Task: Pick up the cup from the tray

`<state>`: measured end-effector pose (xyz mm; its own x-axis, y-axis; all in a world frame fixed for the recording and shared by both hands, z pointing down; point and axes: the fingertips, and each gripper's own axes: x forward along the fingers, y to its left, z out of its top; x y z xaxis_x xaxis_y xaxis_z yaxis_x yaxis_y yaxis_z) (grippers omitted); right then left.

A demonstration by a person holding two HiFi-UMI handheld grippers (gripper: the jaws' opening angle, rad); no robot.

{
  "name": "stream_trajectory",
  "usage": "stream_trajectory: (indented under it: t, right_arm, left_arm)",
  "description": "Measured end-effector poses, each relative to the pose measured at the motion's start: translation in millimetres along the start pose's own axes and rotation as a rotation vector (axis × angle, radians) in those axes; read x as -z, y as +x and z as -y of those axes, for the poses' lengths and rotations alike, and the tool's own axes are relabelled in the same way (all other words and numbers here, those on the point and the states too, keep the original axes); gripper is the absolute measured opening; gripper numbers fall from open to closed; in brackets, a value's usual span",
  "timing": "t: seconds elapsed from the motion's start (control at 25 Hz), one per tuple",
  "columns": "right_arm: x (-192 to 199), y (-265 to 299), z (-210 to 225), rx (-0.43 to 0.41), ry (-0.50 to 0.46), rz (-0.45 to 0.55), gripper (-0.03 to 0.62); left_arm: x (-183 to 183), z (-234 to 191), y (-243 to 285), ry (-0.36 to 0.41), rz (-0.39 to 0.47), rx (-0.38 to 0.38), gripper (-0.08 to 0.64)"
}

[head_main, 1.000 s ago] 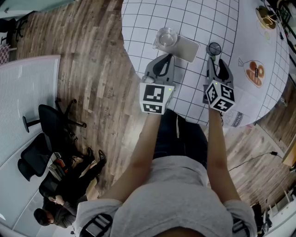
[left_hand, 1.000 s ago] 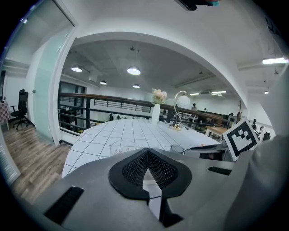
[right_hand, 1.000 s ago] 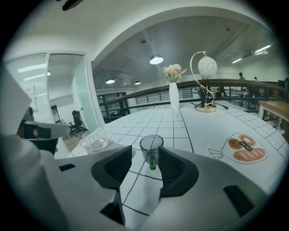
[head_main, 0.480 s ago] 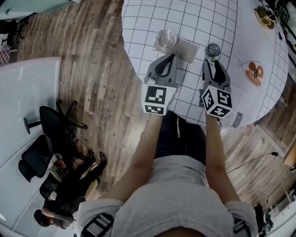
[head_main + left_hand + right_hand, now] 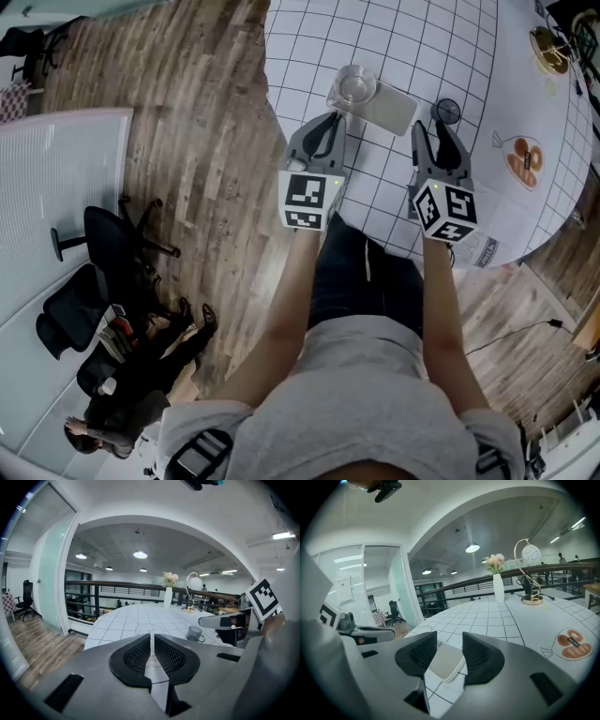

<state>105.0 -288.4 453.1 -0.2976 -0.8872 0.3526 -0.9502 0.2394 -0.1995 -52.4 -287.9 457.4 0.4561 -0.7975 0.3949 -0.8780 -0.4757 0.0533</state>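
A clear glass cup (image 5: 356, 86) stands upright on the left end of a white tray (image 5: 396, 110) on the gridded white table (image 5: 422, 37). My left gripper (image 5: 324, 129) hovers just short of the cup, its jaws almost together and starting to part, with nothing between them. From the left gripper view the cup (image 5: 142, 631) shows faintly just beyond the left gripper (image 5: 151, 641). My right gripper (image 5: 441, 133) stands open and empty near the tray's right end. In the right gripper view, the tray (image 5: 446, 663) lies beyond the right gripper (image 5: 449, 641).
A small grey mug (image 5: 447, 111) sits on the table right ahead of the right gripper's tips. Farther off are a doughnut-printed mat (image 5: 523, 161), a lamp (image 5: 529, 573) and a flower vase (image 5: 168, 595). The table's curved edge (image 5: 281, 122) runs beside the left gripper.
Both grippers stay close to the same spots short of the tray. The right gripper has straightened to point ahead at the mug. The cup and tray have not moved.
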Motion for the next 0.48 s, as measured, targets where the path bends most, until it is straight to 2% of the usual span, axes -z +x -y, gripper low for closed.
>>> stream_trajectory:
  t: [0.2,0.36,0.48]
  right_arm:
    - [-2,14,-26,-0.1,-0.047,-0.02,0.15]
    - [-3,30,-43,-0.179,-0.068,-0.03,0.152]
    - [-5,39,-52,-0.218,-0.089,-0.033,0.184]
  left_arm:
    - [16,-34,8,0.003,-0.041,0.003,0.123]
    - [24,-40,26,0.071,-0.086,0.084,0.155]
    - [33,-38,38,0.107,-0.136,0.143,0.172]
